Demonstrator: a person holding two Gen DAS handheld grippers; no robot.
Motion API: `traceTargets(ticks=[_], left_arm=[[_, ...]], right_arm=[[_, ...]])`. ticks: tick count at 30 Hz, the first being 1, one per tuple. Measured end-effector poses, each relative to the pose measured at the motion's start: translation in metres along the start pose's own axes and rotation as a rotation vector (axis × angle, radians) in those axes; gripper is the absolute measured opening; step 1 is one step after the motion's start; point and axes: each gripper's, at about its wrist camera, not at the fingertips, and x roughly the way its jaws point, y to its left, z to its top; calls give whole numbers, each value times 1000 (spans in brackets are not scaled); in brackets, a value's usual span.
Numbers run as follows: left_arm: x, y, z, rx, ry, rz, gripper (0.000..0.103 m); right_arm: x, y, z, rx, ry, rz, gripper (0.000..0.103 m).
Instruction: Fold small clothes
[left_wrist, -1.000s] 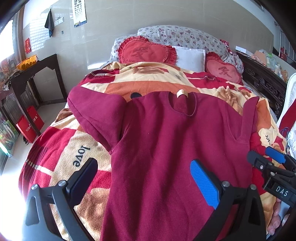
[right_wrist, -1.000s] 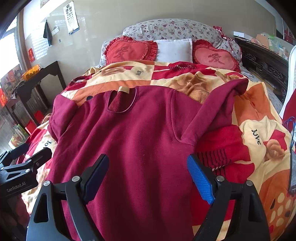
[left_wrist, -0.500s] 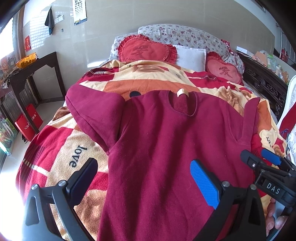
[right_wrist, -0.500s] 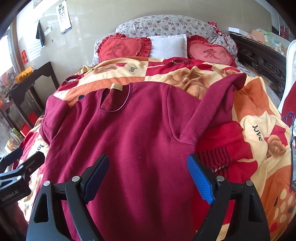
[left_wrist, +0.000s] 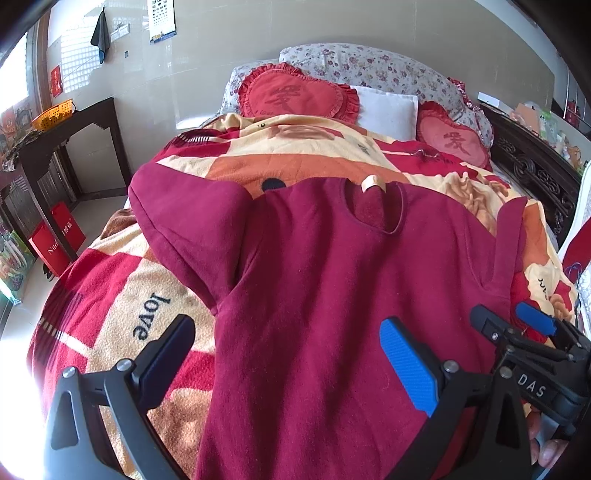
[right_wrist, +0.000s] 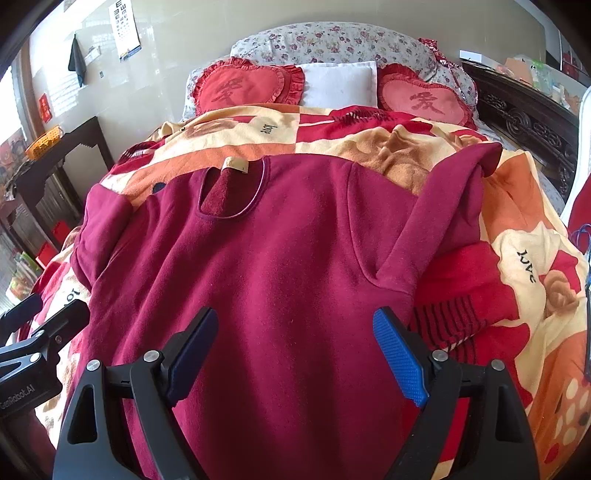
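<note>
Both grippers' fingers are spread wide, empty: left gripper (left_wrist: 288, 363) over the maroon sweater's (left_wrist: 332, 295) left edge, right gripper (right_wrist: 303, 350) above its middle. The sweater lies flat on the bed's blanket (left_wrist: 122, 295), printed "love"; "DAS" marks the right gripper.

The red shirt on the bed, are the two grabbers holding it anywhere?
No. The left gripper and right gripper are both open above the red shirt, holding nothing.
</note>
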Motion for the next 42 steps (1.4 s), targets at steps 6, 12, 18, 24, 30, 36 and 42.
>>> traceTargets(ticks=[6,12,18,24,30,36,42], left_arm=[[8,3,0,0,13,8,102],[14,8,2,-3,23,10,102],[13,16,6,35,22,31,102],[3,42,17,133,-4,97,102],[4,62,29,44,1,82,102],[13,47,26,5,23,17,102],[22,33,24,18,33,10,102]], right_arm=[[4,4,3,-6,0,-1,71],[13,9,3,-14,15,-2,71],[16,13,8,-27,31,4,71],[14,12,15,-25,25,4,71],[20,12,17,1,34,4,71],[22,20,13,-34,37,-10,71],[26,21,13,-51,35,-26,71]])
